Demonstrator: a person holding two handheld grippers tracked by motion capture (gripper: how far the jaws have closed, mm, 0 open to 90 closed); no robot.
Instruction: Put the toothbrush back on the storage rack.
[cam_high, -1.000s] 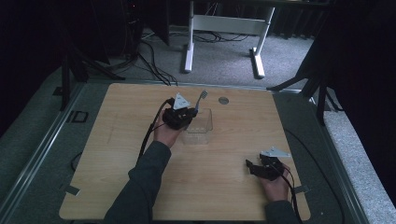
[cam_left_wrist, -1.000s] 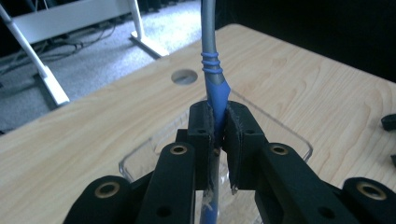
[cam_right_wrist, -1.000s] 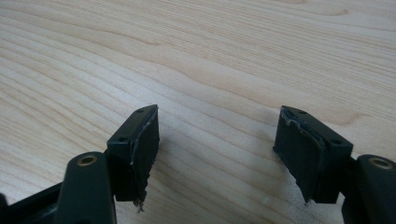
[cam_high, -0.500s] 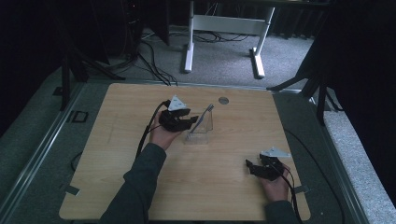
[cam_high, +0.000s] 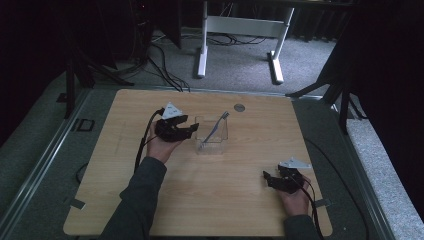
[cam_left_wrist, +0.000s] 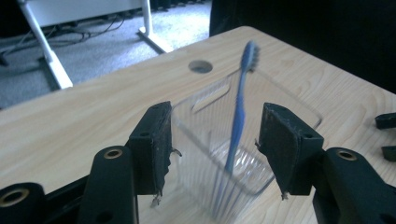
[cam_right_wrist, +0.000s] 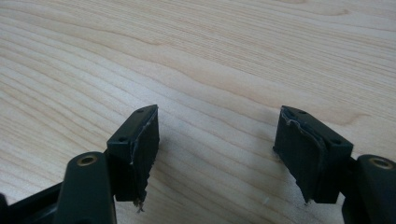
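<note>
Left gripper (cam_high: 192, 131) has released the toothbrush (cam_high: 213, 131): jaws just opened wide (nothing pinched between them). Hand drew back leftward from the clear container (cam_high: 212, 136). Toothbrush now leans inside it, head up, apparently against the far wall.

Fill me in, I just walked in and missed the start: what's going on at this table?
A person holds a set of tongs in each hand at a wooden table. The left tongs have just been opening beside a clear plastic container; a blue toothbrush stands leaning inside it, free of the pads. The right tongs rest open near the table's front right corner with nothing between them.
</note>
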